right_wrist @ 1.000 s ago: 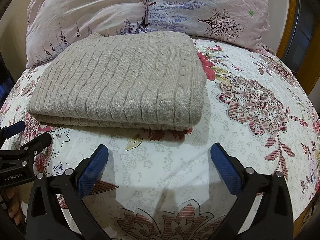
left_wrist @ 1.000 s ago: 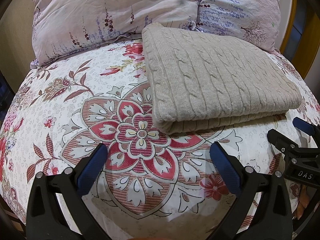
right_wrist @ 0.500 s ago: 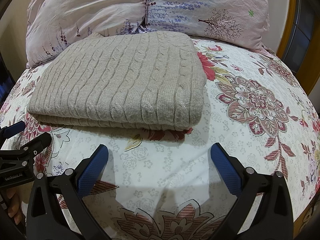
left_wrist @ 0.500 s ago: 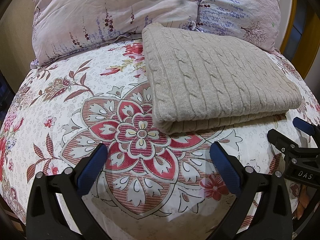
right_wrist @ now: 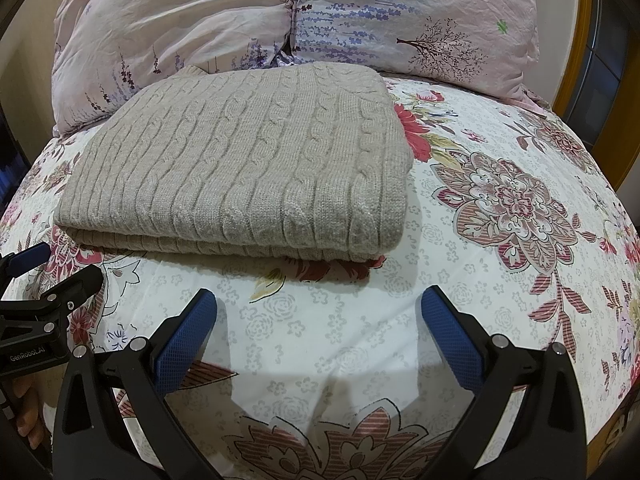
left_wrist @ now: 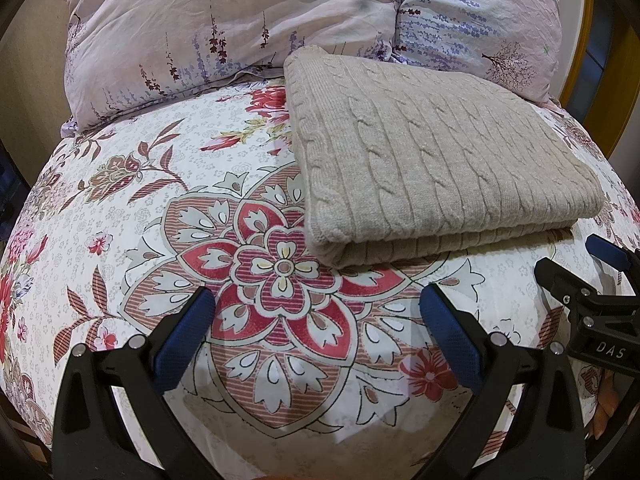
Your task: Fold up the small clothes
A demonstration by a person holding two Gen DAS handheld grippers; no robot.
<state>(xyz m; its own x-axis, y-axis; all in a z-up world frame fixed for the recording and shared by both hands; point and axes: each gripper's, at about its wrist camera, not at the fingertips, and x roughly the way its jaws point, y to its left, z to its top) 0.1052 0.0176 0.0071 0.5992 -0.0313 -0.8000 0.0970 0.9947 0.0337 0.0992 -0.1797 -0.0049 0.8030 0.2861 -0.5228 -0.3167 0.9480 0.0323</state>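
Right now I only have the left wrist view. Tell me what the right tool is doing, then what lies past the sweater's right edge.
Observer: The right tool is open, over bare sheet, short of the sweater's near edge.
Operator: Now the right edge.
Observer: It is a rounded fold; beyond it the flowered bedsheet runs on.
Operator: Look at my tool from there.
Observer: Fingers of the hand show below the left tool.

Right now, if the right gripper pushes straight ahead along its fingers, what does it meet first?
Probably the folded beige sweater's near edge; the open right gripper may brush the floral bedsheet first. Depth unclear.
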